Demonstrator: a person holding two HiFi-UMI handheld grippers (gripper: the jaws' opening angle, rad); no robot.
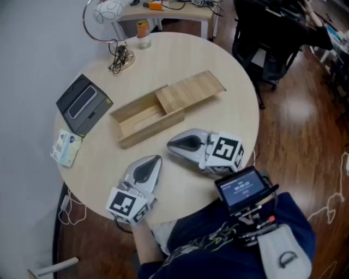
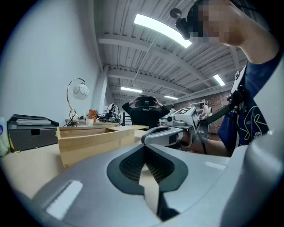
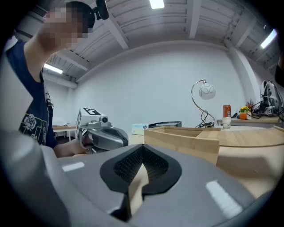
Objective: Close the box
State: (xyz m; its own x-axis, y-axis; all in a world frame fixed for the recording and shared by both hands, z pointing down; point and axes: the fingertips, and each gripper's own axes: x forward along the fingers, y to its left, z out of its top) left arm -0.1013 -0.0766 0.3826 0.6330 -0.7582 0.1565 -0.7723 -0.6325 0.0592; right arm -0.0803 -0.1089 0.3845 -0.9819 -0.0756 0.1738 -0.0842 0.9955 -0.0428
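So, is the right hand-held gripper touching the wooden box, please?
Apart. Head view shows bare table between the right hand-held gripper and wooden box.

Pale tan box [image 1: 152,126] on a cream table [image 1: 180,54].

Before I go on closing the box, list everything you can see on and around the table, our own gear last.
round table: one, pale wood tone, fills the middle of the head view
wooden box: one, light wood, table centre, left part uncovered
sliding lid: one, light wood, on the box, pulled partway out to the right
black device: one, black, table's left edge
packet: one, white and blue, nearer than the device
desk lamp: one, chrome arc, white globe, far edge
small bottle: one, orange and clear, beside the lamp
office chair: one, black, right of the table
screen unit: one, black, lit, on the person's front
left gripper: grey, shut, empty
right gripper: grey, shut, empty
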